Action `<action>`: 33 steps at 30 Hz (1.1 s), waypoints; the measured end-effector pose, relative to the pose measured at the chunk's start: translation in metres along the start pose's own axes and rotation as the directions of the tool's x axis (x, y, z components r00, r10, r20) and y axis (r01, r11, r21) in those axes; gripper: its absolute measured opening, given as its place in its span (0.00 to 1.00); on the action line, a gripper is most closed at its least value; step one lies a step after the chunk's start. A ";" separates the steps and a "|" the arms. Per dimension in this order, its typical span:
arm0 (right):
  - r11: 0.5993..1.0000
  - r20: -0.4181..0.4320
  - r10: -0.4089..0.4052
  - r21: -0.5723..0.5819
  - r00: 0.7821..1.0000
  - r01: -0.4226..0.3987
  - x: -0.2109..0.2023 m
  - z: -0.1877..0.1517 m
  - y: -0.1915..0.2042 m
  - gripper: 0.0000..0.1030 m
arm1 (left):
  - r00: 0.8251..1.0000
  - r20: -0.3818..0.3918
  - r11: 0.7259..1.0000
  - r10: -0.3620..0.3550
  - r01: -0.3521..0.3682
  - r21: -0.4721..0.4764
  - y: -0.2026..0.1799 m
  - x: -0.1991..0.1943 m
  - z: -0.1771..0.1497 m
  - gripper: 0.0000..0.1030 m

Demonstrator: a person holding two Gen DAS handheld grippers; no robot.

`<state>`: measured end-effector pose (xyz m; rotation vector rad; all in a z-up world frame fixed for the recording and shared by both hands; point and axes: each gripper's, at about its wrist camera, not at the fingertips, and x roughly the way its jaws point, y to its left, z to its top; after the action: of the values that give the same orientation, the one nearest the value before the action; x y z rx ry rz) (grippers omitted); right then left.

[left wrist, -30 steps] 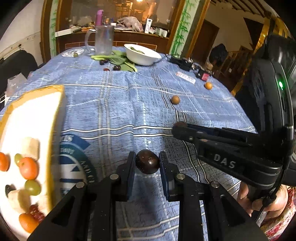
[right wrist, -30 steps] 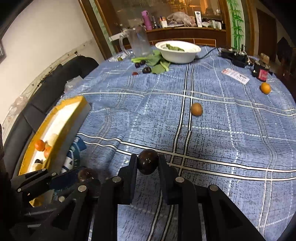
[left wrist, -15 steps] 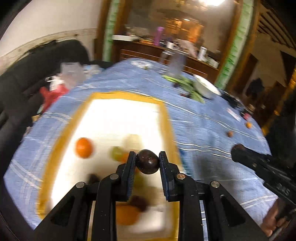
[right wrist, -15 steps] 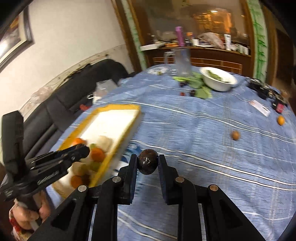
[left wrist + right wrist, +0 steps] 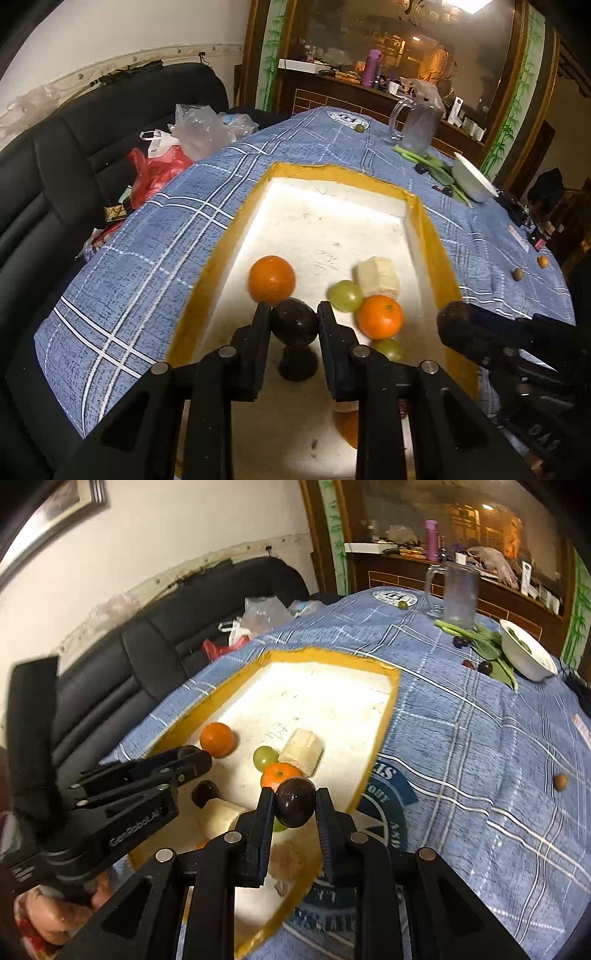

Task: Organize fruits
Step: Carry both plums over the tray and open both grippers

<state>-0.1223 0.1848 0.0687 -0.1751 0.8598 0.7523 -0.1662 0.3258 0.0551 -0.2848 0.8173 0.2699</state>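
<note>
Your left camera shows your right gripper [image 5: 448,317] only as a dark tip at the tray's right rim. Your right camera shows more: your whole left gripper [image 5: 201,758] reaching over the tray, and your hand [image 5: 55,912] under it.

Your left gripper [image 5: 294,322] is squeezed tight on a dark round fruit [image 5: 294,322], held between its fingers above the tray floor. Your right gripper [image 5: 294,806] is squeezed tight on another dark round fruit [image 5: 294,806], above the tray's near right edge.

The white foam tray [image 5: 332,170] with a yellow rim sits on the blue checked tablecloth [image 5: 147,236]. In the tray lie two oranges [image 5: 271,277], green grapes [image 5: 345,295], a pale cut chunk [image 5: 378,277] and one dark fruit [image 5: 205,793].

Past the tray, a white bowl [image 5: 528,653] holds green leaves. Right of the tray, a small brown fruit [image 5: 560,781] sits on the cloth.
</note>
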 end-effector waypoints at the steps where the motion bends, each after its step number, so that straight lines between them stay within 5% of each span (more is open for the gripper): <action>1: 1.000 -0.005 -0.021 -0.018 1.000 0.021 0.005 0.000 0.003 0.24 | 1.000 0.001 1.000 0.008 -0.008 0.002 0.001 0.001 0.000 0.24; 9: 0.993 -0.030 -0.099 -0.066 0.995 0.097 0.028 -0.001 0.006 0.24 | 1.000 0.014 1.000 0.026 -0.027 0.015 0.005 0.002 0.001 0.25; 13: 0.990 -0.028 -0.116 -0.084 0.993 0.113 0.030 -0.002 0.010 0.25 | 0.999 0.028 1.000 0.019 -0.019 0.009 0.006 0.000 0.000 0.47; 21: 0.992 -0.034 -0.108 -0.071 0.994 0.106 0.030 -0.002 0.011 0.28 | 0.999 0.044 1.000 0.007 -0.008 0.011 0.004 -0.006 0.001 0.54; 25: 0.993 -0.015 -0.103 -0.068 0.995 0.102 0.022 -0.002 0.012 0.43 | 0.999 0.054 1.000 0.004 -0.004 0.013 0.001 -0.010 0.001 0.59; 33: 0.993 0.008 -0.097 -0.071 0.995 0.097 0.008 -0.004 0.019 0.44 | 0.997 0.078 1.000 0.000 -0.001 0.023 -0.005 -0.024 0.001 0.68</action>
<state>-0.1341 0.2010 0.0630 -0.2764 0.8146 0.6922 -0.1795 0.3184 0.0739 -0.2506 0.7432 0.2702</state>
